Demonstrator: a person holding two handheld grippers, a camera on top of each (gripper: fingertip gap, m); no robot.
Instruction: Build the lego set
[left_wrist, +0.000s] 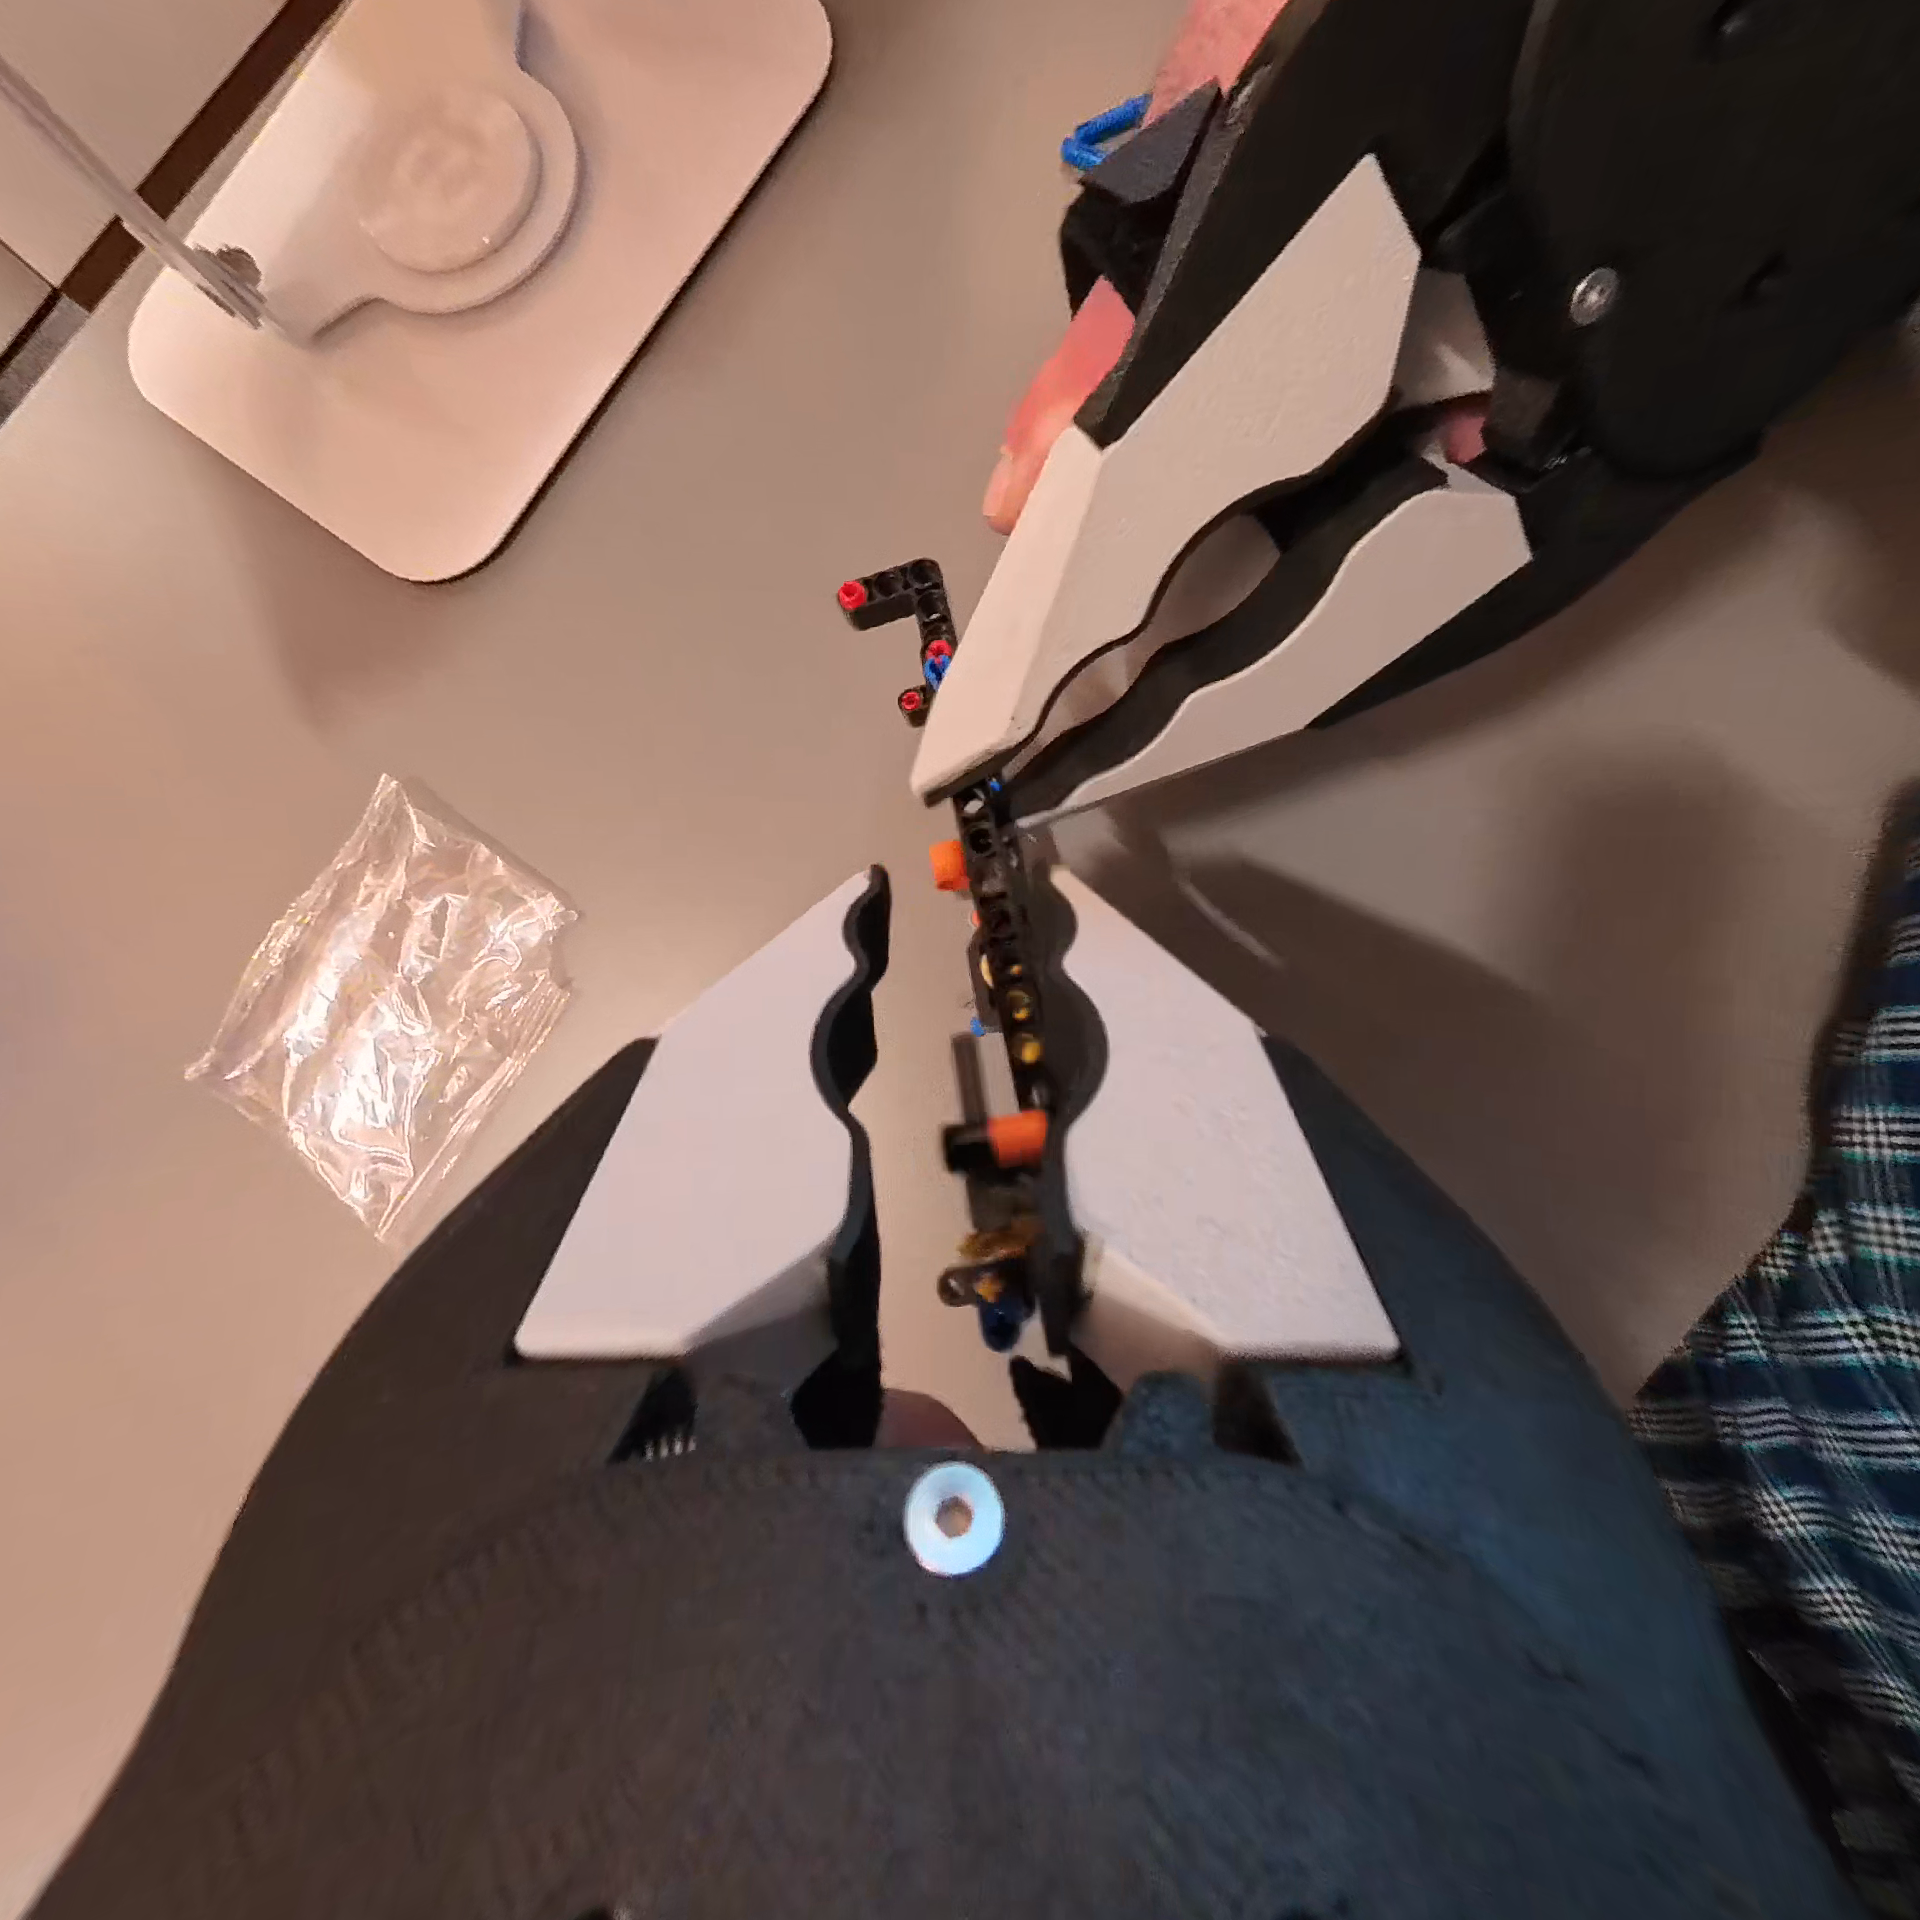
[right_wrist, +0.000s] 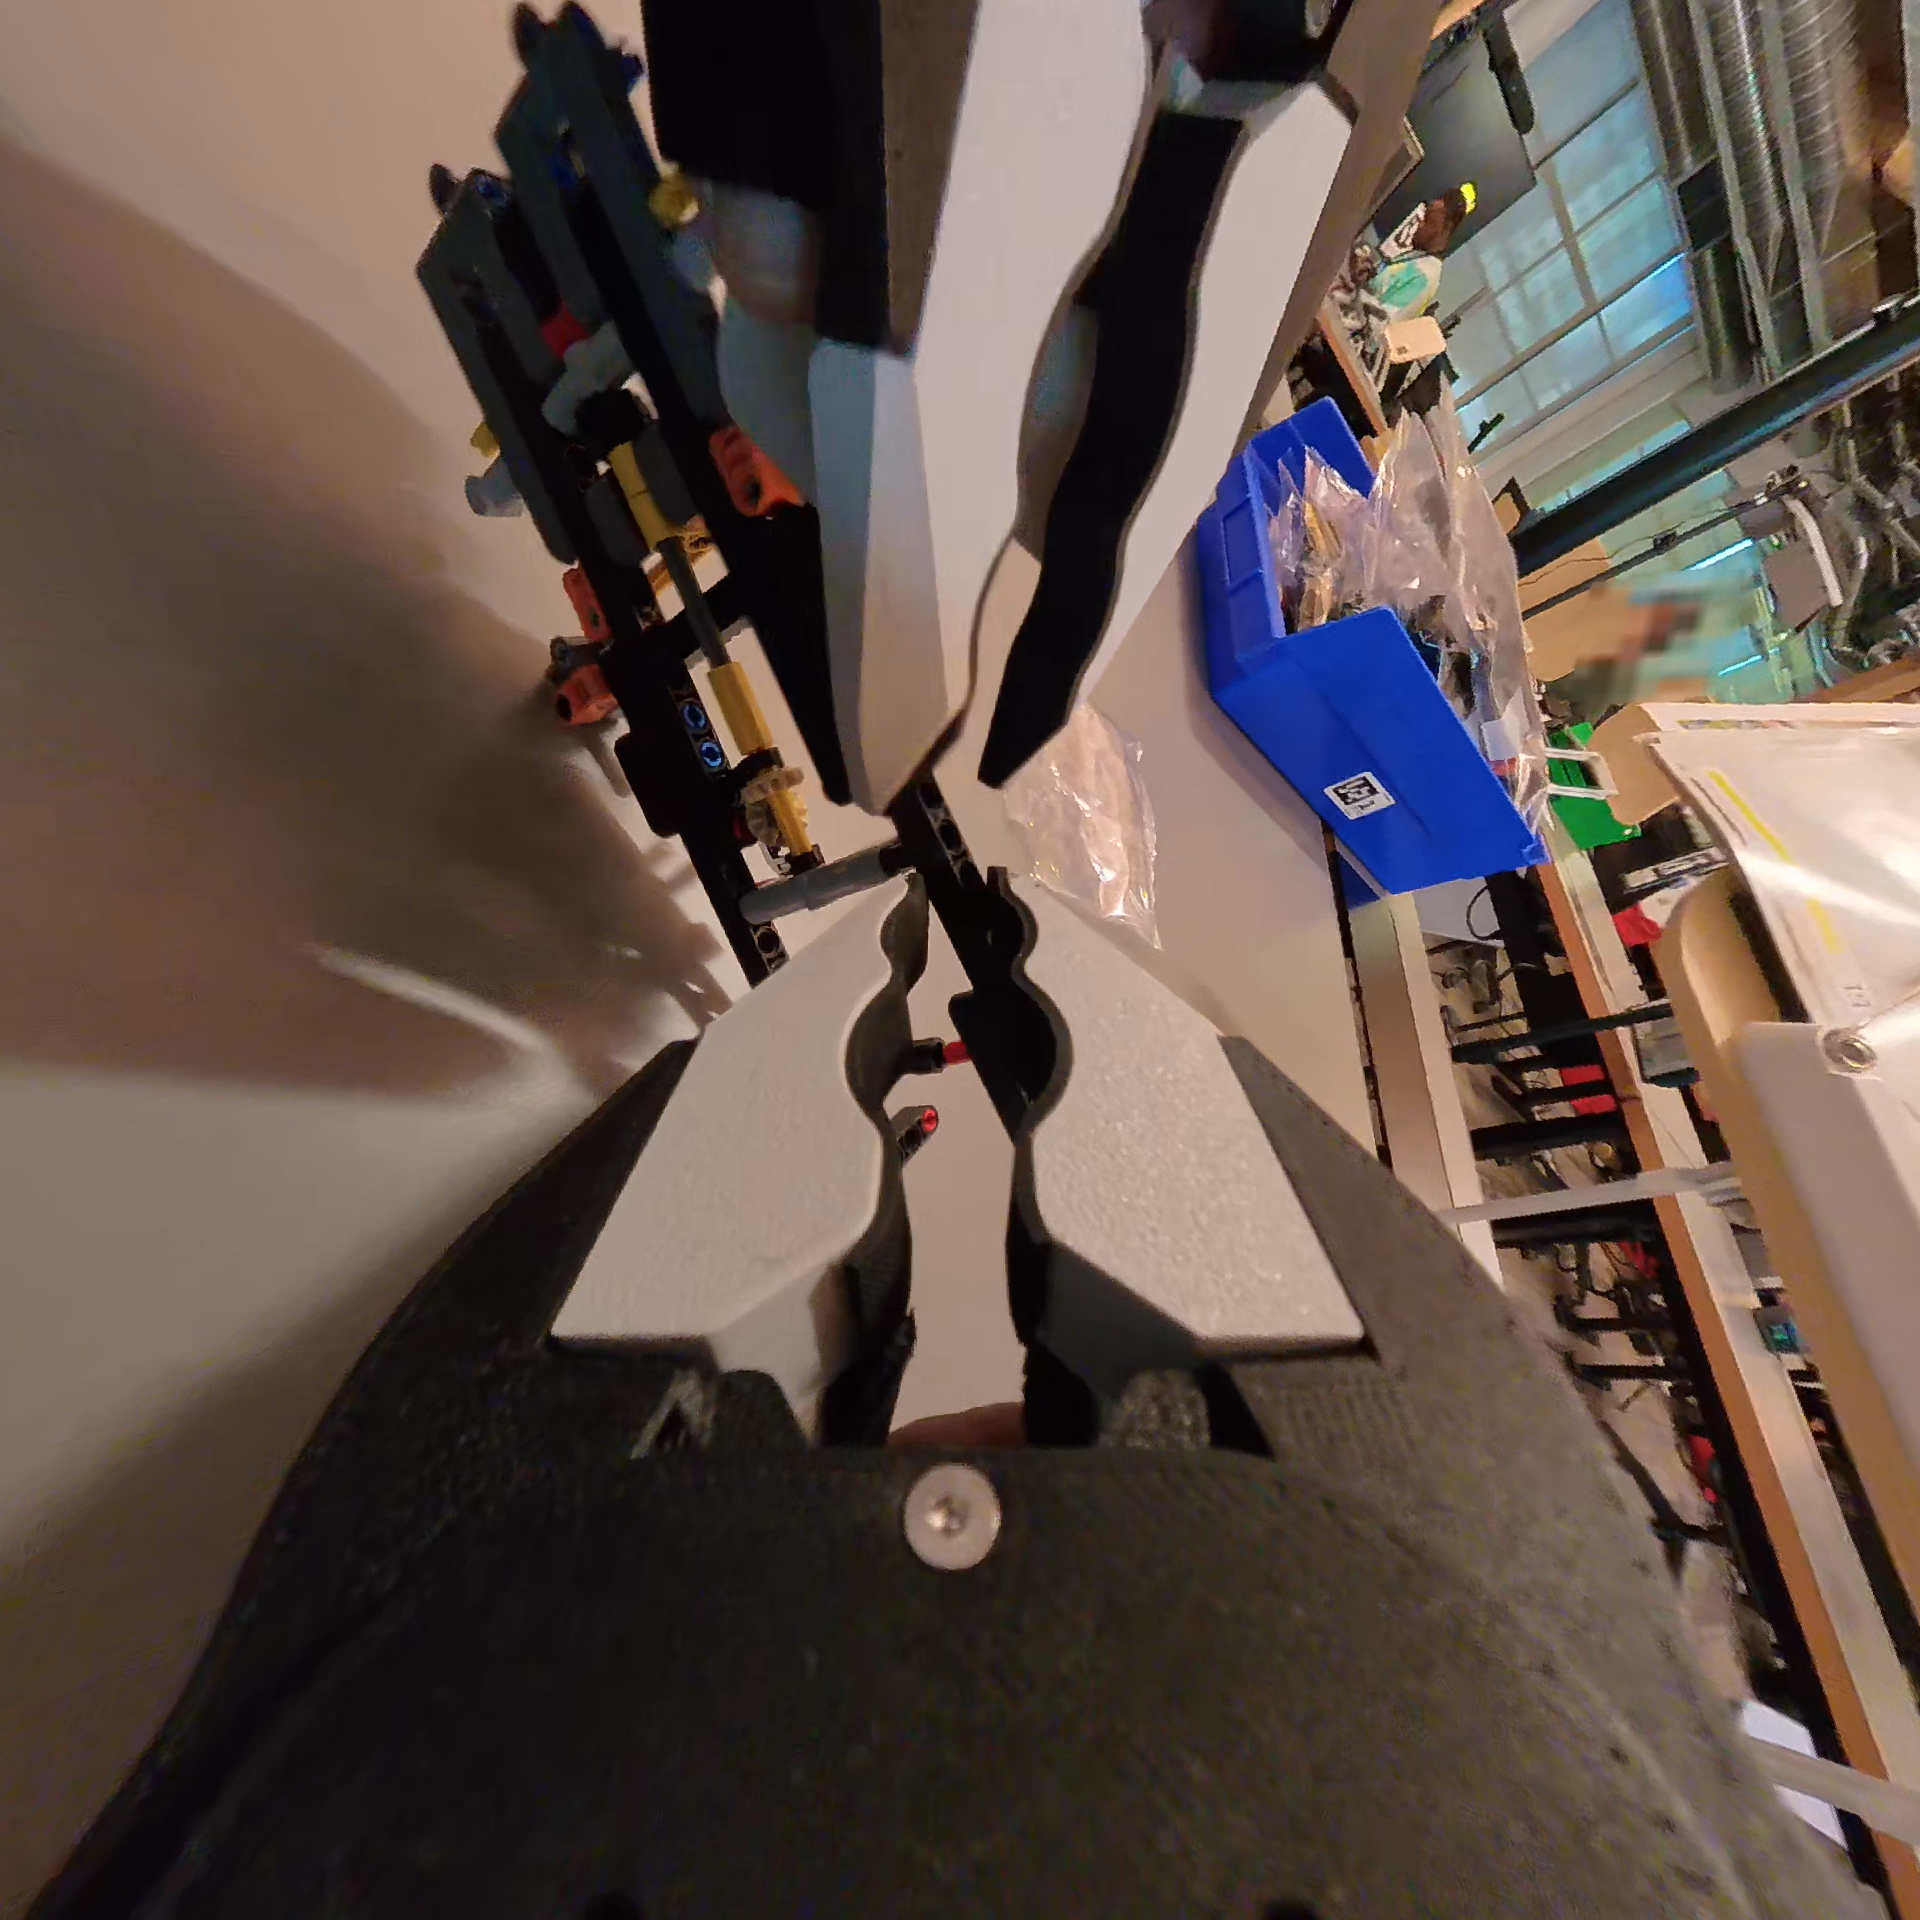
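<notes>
A long black lego assembly (left_wrist: 1013, 997) with orange connectors and yellow pins lies edge-on between the fingers of my left gripper (left_wrist: 968, 878). It rests against the right finger, and table shows between it and the left finger. The jaws stand apart. My right gripper (left_wrist: 966, 790) comes in from the upper right, shut at the assembly's far end on a black L-shaped beam (left_wrist: 902, 575) with red pins. In the right wrist view my right gripper (right_wrist: 958, 881) holds that beam (right_wrist: 961, 935), the assembly (right_wrist: 665, 488) stands to the left, and the left gripper (right_wrist: 935, 790) reaches down from above.
A clear plastic bag (left_wrist: 384, 997) lies on the grey table to the left. A white stand base (left_wrist: 468, 281) sits at the far left. A blue bin (right_wrist: 1361, 707) of bagged parts stands near the table edge. A plaid sleeve (left_wrist: 1818, 1351) is on the right. Both grippers' tips are close together, under 4 cm apart.
</notes>
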